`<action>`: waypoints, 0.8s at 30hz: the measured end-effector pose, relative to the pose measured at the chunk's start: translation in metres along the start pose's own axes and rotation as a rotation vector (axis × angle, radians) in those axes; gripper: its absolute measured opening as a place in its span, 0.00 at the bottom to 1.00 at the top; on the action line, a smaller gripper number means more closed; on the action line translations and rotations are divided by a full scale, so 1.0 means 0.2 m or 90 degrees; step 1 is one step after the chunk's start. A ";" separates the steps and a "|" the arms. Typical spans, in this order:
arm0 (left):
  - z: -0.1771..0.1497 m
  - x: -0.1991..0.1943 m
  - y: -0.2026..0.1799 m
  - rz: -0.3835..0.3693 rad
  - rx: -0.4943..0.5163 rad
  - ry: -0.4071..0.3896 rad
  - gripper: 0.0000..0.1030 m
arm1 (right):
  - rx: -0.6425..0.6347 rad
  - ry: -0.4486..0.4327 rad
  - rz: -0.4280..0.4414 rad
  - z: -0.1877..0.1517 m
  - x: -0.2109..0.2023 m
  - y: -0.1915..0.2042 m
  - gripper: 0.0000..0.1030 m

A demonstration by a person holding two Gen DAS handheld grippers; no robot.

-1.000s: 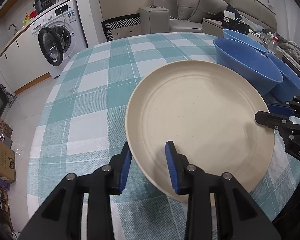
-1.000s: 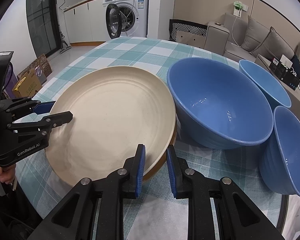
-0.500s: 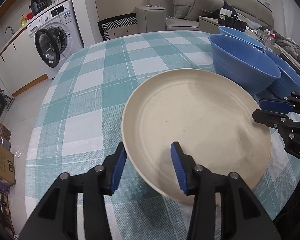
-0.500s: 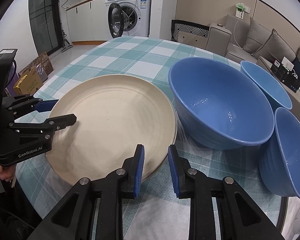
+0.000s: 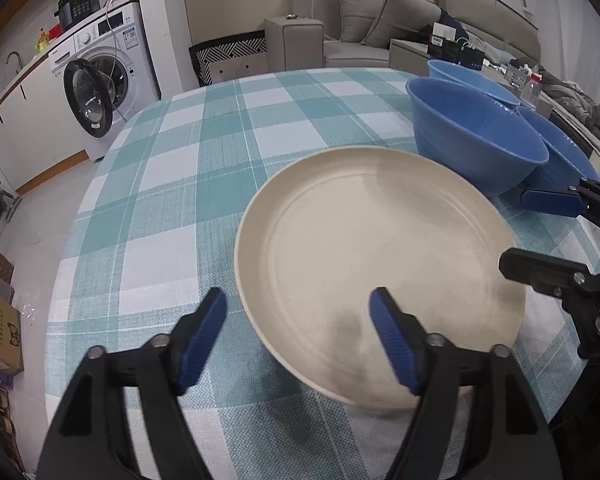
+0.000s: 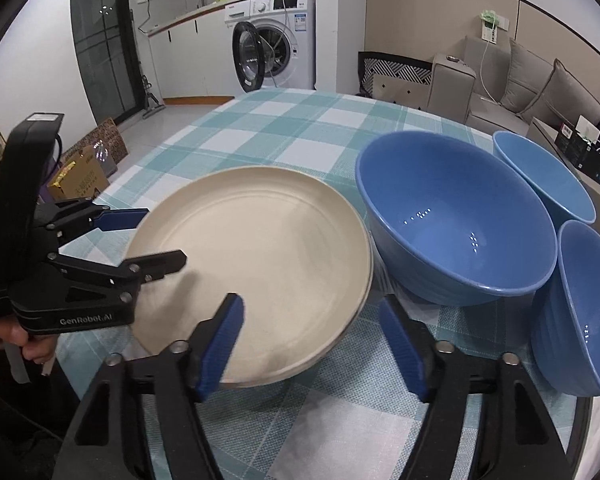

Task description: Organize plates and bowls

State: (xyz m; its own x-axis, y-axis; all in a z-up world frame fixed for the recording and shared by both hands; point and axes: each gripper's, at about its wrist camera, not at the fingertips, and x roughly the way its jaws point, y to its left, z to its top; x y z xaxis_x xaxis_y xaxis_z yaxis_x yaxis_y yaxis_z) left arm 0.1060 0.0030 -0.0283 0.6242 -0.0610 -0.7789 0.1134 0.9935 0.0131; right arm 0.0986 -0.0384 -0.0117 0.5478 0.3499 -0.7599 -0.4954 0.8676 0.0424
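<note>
A cream plate (image 5: 380,264) lies flat on the checked tablecloth (image 5: 204,184); it also shows in the right wrist view (image 6: 260,276), with a darker rim under its right edge. My left gripper (image 5: 300,336) is open, its jaws straddling the plate's near rim without gripping. My right gripper (image 6: 312,340) is open over the plate's near right edge. Three blue bowls stand right of the plate: a large one (image 6: 456,220), one behind (image 6: 540,176) and one nearer (image 6: 580,312).
The table edge runs close in front of both grippers. A washing machine (image 5: 104,80) and counter stand beyond the table to the left, a sofa (image 5: 380,28) behind it. Cardboard boxes (image 5: 0,332) sit on the floor at left.
Both grippers have opened wide and let go of the cream plate, which has come down to lie flat on the table. Both have drawn back a little.
</note>
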 end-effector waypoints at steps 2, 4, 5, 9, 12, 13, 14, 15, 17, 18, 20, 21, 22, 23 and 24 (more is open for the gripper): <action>0.01 -0.02 0.00 -0.001 -0.001 -0.006 0.78 | -0.002 -0.010 0.008 0.01 -0.02 0.01 0.81; 0.01 -0.04 0.01 -0.006 -0.004 -0.016 0.79 | -0.003 -0.020 0.002 0.01 -0.04 0.02 0.83; 0.01 -0.05 0.01 -0.009 -0.007 -0.021 0.80 | -0.002 -0.022 0.000 0.02 -0.05 0.01 0.84; 0.02 -0.08 0.01 -0.022 -0.017 -0.041 1.00 | 0.009 -0.031 -0.002 0.02 -0.07 -0.01 0.94; 0.03 -0.10 0.00 -0.031 -0.014 -0.052 1.00 | 0.013 -0.046 -0.004 0.03 -0.10 -0.02 0.97; 0.03 -0.10 -0.01 -0.032 -0.012 -0.053 1.00 | 0.015 -0.052 -0.003 0.03 -0.11 -0.03 0.98; 0.03 -0.10 -0.01 -0.032 -0.010 -0.055 1.00 | 0.017 -0.058 -0.001 0.03 -0.12 -0.04 0.99; 0.03 -0.11 -0.01 -0.030 -0.010 -0.059 1.00 | 0.019 -0.062 0.000 0.04 -0.13 -0.04 0.99; 0.04 -0.12 -0.01 -0.034 -0.015 -0.063 1.00 | 0.023 -0.070 0.009 0.04 -0.15 -0.05 0.99; 0.04 -0.12 0.00 -0.039 -0.018 -0.064 1.00 | 0.024 -0.075 0.014 0.04 -0.17 -0.06 0.99; 0.04 -0.14 0.00 -0.043 -0.027 -0.071 1.00 | 0.026 -0.083 0.013 0.05 -0.18 -0.06 0.99; 0.05 -0.14 0.01 -0.045 -0.031 -0.072 1.00 | 0.026 -0.086 0.011 0.05 -0.19 -0.07 0.99; 0.06 -0.15 0.01 -0.046 -0.035 -0.075 1.00 | 0.028 -0.090 0.009 0.05 -0.21 -0.08 0.99; 0.06 -0.16 0.01 -0.046 -0.039 -0.080 1.00 | 0.030 -0.093 0.008 0.05 -0.22 -0.08 0.99; 0.07 -0.18 0.01 -0.048 -0.042 -0.087 1.00 | 0.031 -0.095 0.007 0.05 -0.23 -0.09 0.99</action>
State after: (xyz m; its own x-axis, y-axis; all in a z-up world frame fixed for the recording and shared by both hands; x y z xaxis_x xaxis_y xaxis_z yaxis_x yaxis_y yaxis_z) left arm 0.0956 0.0065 0.0089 0.7154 -0.1442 -0.6837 0.1157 0.9894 -0.0876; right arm 0.0889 -0.0659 0.0299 0.6388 0.4044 -0.6545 -0.4704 0.8785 0.0836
